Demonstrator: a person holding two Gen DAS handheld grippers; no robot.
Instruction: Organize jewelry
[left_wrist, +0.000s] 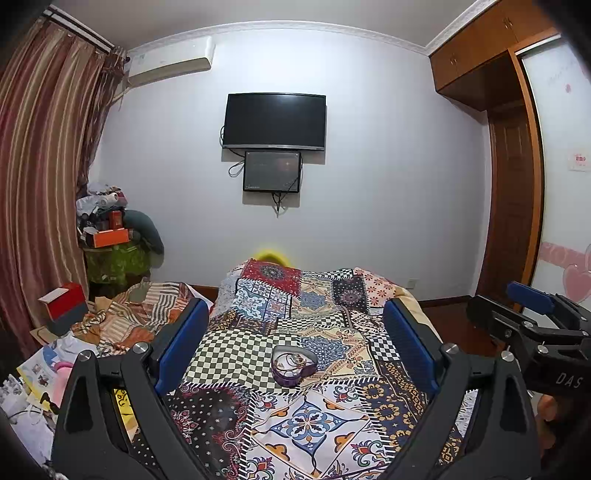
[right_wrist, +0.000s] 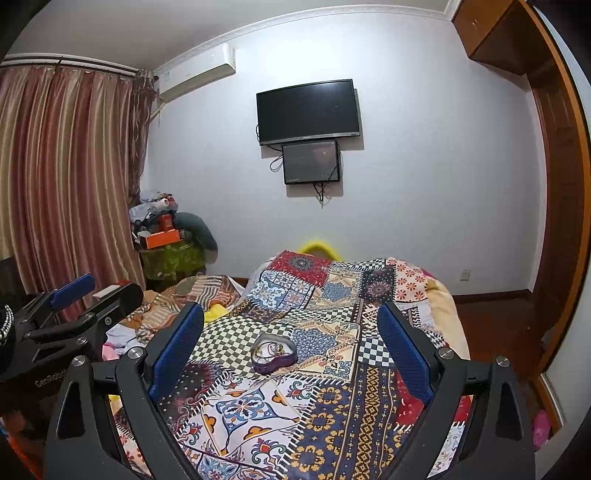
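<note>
A purple heart-shaped jewelry box (left_wrist: 293, 365) sits open on the patterned quilt (left_wrist: 303, 417), with chains and bangles inside. It also shows in the right wrist view (right_wrist: 273, 353). My left gripper (left_wrist: 295, 332) is open and empty, held above the bed short of the box. My right gripper (right_wrist: 291, 328) is open and empty, also short of the box. The right gripper shows at the right edge of the left wrist view (left_wrist: 532, 314), and the left gripper shows at the left of the right wrist view (right_wrist: 74, 295).
The quilt (right_wrist: 332, 406) covers the bed. Striped bedding (left_wrist: 140, 314), a red box (left_wrist: 64, 302) and papers lie to the left. A cluttered stand (left_wrist: 110, 236), curtains (left_wrist: 44, 166), a wall TV (left_wrist: 275, 122) and a wardrobe (left_wrist: 513, 184) ring the room.
</note>
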